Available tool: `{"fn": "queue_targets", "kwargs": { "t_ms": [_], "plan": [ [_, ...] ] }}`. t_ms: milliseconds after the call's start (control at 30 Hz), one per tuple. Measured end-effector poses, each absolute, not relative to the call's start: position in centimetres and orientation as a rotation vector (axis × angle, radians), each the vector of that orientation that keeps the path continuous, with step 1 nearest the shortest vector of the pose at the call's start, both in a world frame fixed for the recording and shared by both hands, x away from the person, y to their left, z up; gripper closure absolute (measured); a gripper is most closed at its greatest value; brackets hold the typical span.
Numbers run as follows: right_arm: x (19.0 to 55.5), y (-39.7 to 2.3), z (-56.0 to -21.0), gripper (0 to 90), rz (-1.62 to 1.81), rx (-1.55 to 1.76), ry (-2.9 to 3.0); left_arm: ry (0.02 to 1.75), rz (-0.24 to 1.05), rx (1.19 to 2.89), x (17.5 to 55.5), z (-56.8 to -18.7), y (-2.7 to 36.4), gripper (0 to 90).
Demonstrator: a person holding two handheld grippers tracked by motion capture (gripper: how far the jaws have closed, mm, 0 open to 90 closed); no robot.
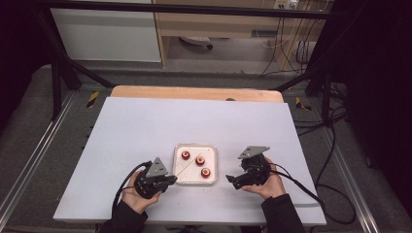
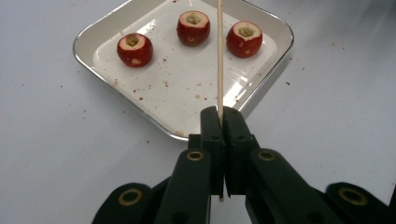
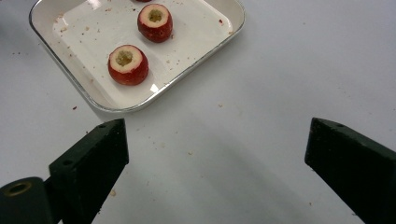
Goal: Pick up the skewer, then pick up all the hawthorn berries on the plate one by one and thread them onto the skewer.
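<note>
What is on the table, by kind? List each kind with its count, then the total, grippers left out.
Red cored fruits: 3
Wooden skewer, clamped in the left gripper: 1
White tray: 1
Total: 5

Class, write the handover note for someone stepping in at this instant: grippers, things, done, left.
Left gripper: shut on the wooden skewer, which points out over the tray.
Right gripper: open, empty, above bare table beside the tray.
Three cored red fruits sit in the tray, none skewered.
Done: skewer picked up. Left, probably: threading the fruits on it.
</note>
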State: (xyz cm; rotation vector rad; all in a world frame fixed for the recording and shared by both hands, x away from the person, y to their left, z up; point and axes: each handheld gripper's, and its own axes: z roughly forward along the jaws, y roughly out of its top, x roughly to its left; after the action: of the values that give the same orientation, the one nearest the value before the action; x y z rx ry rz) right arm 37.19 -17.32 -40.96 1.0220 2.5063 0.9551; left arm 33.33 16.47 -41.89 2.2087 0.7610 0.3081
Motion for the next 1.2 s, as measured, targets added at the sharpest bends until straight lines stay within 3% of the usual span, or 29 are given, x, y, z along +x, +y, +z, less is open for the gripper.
{"fn": "queue_targets", "kwargs": {
  "t_ms": [200, 800, 933, 1200],
  "plan": [
    [37.6, -16.3, -40.7, 2.0, 0.957, 1.057, 2.53, 0.776, 0.316, 2.179, 33.1, -42.1, 17.2, 88.3],
    [38.9, -12.0, -39.5, 3.2, 0.969, 1.122, 2.604, 0.798, 0.334, 2.134, 32.8, -42.5, 18.3, 88.2],
    [39.3, -11.0, -39.5, 5.5, 0.941, 1.119, 2.629, 0.801, 0.337, 2.137, 32.9, -42.5, 18.5, 88.2],
    [40.0, -9.3, -39.8, 19.5, 0.87, 1.137, 2.698, 0.803, 0.332, 2.14, 32.9, -42.6, 18.4, 88.2]
  ]
}}
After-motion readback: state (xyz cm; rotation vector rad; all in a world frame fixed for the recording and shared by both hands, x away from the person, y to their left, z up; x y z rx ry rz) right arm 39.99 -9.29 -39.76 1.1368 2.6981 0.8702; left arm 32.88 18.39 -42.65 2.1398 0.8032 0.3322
